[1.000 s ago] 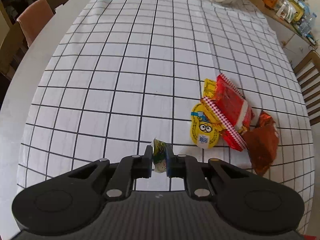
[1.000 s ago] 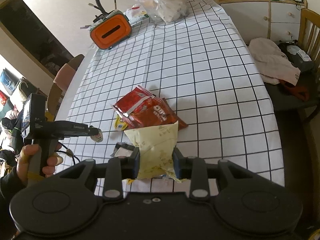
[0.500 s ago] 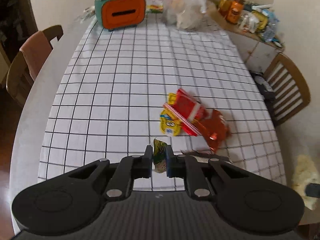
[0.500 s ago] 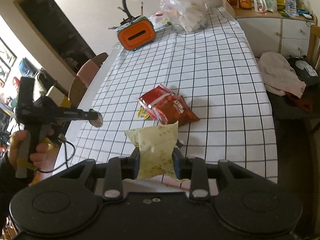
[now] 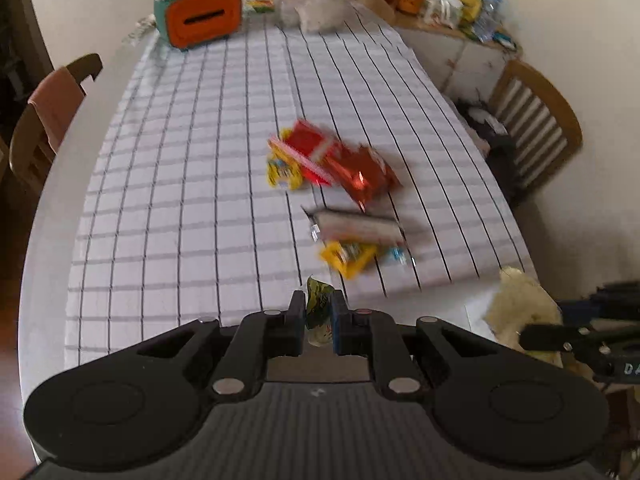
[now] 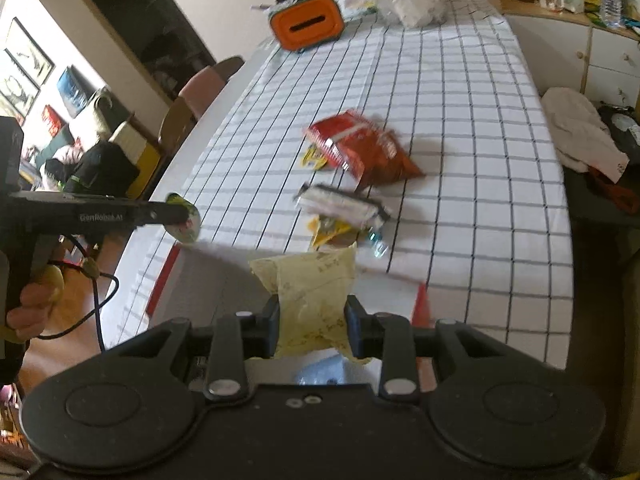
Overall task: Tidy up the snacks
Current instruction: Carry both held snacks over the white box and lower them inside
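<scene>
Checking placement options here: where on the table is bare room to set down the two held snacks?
Free: the checked cloth between the orange box and the snack pile, and its left side. Crowded: mid-right, around that pile and the yellow packet.

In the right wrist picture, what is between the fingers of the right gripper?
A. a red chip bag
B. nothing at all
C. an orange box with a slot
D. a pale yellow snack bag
D: the right gripper is shut on the pale yellow snack bag, whose sides its two fingers press, while the red chip bag lies further off on the checked tablecloth.
</scene>
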Action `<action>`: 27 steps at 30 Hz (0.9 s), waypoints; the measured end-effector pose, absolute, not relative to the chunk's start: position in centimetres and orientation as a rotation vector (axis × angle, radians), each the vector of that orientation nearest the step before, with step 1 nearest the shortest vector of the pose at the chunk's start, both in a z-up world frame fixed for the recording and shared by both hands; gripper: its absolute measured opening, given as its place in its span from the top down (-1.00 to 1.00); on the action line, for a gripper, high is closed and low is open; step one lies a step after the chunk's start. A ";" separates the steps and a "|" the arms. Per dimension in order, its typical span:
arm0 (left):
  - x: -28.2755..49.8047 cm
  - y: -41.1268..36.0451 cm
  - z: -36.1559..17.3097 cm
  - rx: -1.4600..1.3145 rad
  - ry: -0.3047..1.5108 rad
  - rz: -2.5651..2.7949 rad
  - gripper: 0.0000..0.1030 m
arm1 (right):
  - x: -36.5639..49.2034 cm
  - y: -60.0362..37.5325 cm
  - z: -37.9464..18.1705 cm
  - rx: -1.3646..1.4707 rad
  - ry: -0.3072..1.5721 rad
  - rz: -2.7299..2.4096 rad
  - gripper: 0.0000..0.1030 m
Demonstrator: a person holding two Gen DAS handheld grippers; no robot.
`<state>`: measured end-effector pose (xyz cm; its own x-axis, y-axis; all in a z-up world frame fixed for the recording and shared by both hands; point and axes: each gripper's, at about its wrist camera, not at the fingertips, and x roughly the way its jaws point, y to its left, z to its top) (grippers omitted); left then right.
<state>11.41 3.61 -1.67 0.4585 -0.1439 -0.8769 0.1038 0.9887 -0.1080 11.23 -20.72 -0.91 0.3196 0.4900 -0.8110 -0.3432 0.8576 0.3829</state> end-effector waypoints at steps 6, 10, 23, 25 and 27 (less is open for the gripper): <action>8.9 1.6 -4.5 -0.003 1.163 -0.188 0.77 | 9.3 -18.9 -3.1 0.086 1.180 0.566 0.39; 7.7 0.2 -6.6 0.027 1.221 -0.197 0.77 | 8.3 -17.2 -4.4 0.042 1.215 0.579 0.39; 8.1 -1.0 -11.5 0.031 1.442 -0.187 0.76 | 8.9 -14.6 -6.2 -0.066 1.262 0.563 0.40; 8.3 -1.0 -12.1 0.020 1.466 -0.185 0.76 | 9.2 -14.4 -6.8 -0.079 1.279 0.553 0.40; 8.5 -1.0 -12.5 0.007 1.494 -0.192 0.76 | 9.5 -14.1 -7.3 -0.091 1.294 0.552 0.40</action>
<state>8.47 -1.03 -12.54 0.0640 -0.1230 -0.9903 0.1313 0.9848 -0.1138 9.54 -14.14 -7.30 0.1634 0.3365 -0.9274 -0.4362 0.8678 0.2380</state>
